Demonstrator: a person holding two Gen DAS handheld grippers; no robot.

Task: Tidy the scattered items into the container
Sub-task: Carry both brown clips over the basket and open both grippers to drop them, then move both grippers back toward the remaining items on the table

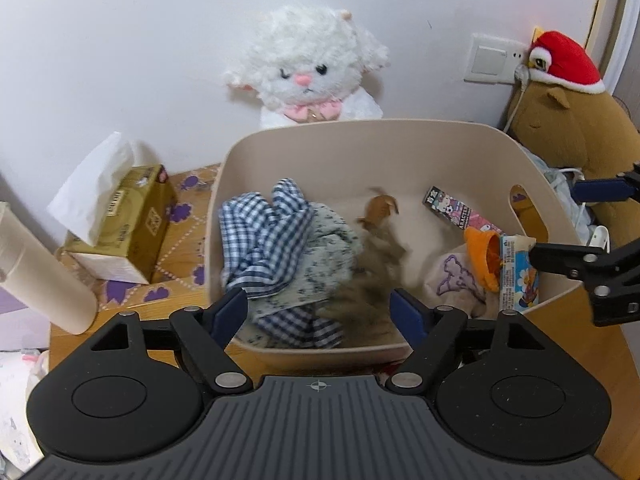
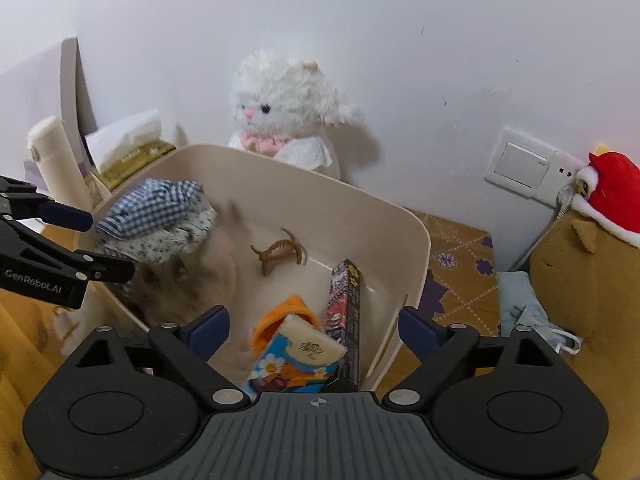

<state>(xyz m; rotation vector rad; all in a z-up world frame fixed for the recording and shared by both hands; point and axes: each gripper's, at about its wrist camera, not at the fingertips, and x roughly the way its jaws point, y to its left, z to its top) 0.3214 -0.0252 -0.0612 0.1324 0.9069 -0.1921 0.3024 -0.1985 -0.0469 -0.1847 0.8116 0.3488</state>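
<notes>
A beige container (image 1: 360, 125) (image 2: 416, 232) stands on the table. Inside lie a blue checked cloth (image 1: 264, 224) (image 2: 156, 204), a brown hair claw (image 1: 380, 206) (image 2: 280, 250), a dark patterned box (image 1: 456, 210) (image 2: 346, 312), an orange item (image 1: 482, 254) (image 2: 280, 312) and a cartoon tissue pack (image 1: 518, 276) (image 2: 296, 360). A brown soft thing (image 1: 372, 280) (image 2: 188, 280) is smeared by blur at the near wall. My left gripper (image 1: 320, 309) (image 2: 100, 244) hangs open above it, nothing between its fingers. My right gripper (image 2: 312, 324) (image 1: 560, 224) is open over the tissue pack, holding nothing.
A white plush cat (image 1: 308, 64) (image 2: 280, 104) sits behind the container. A tissue box (image 1: 124, 220) and a cream bottle (image 1: 36, 264) stand to the left. A brown plush (image 1: 560, 120) (image 2: 592, 280) with a red hat, a wall switch (image 2: 520, 166) and a cable are on the right.
</notes>
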